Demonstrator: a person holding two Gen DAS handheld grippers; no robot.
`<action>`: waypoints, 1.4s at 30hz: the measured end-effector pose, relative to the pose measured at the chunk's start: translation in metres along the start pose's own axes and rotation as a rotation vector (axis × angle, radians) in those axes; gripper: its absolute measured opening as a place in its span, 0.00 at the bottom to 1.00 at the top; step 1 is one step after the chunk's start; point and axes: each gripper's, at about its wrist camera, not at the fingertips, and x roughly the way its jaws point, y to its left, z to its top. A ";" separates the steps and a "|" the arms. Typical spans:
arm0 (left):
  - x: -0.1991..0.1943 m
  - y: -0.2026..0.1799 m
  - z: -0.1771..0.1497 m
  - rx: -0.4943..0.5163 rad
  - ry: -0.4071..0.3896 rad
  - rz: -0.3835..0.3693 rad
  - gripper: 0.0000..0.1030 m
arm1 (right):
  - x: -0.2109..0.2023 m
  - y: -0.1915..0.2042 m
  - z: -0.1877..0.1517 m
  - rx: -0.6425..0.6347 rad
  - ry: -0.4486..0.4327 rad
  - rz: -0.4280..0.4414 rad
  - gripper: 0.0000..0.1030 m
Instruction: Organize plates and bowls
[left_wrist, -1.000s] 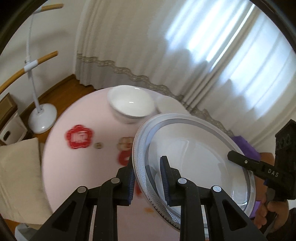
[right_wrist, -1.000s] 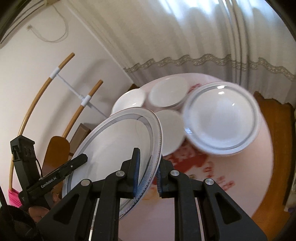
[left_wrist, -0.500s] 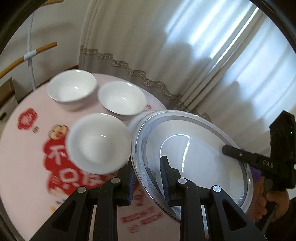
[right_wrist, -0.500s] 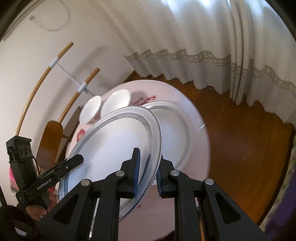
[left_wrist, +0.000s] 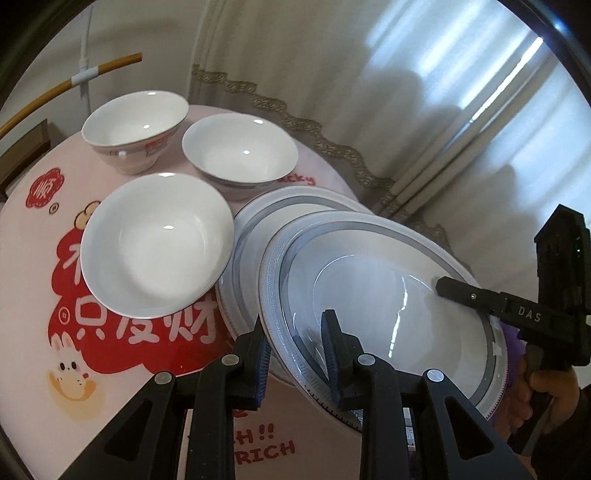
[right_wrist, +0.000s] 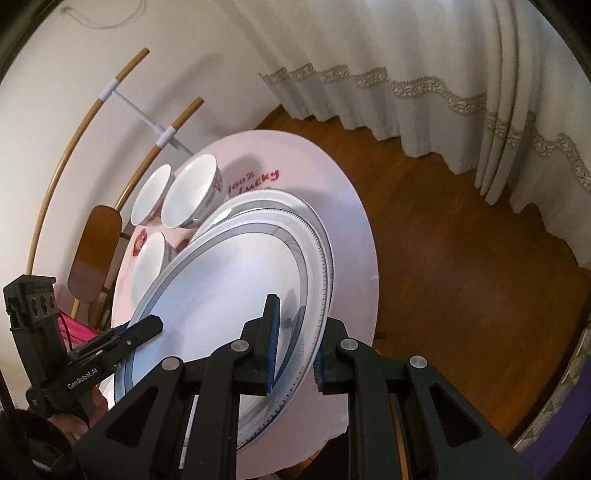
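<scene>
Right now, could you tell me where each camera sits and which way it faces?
Left wrist: on the left gripper, angled down over the held plate, three bowls beyond; the right gripper and hand show.
Right wrist: on the right gripper, angled down across the table toward the floor; the left gripper shows.
Shared: plate, bowls, lower plate.

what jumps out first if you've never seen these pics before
The big grey-rimmed plate held by both grippers, left gripper on its near rim and right gripper on the opposite rim, tilted just above a matching plate on the pink table. Next, three white bowls clustered beside the plates, over the table's red print.
</scene>
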 end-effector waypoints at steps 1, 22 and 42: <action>0.000 -0.003 -0.001 -0.001 0.000 0.005 0.21 | 0.004 -0.001 0.000 -0.005 0.007 0.000 0.15; 0.029 -0.020 -0.003 -0.032 0.026 0.055 0.23 | 0.026 0.004 0.002 -0.077 0.031 -0.104 0.17; 0.038 -0.023 -0.010 0.023 -0.014 0.098 0.22 | 0.043 0.002 0.006 -0.031 0.001 -0.203 0.30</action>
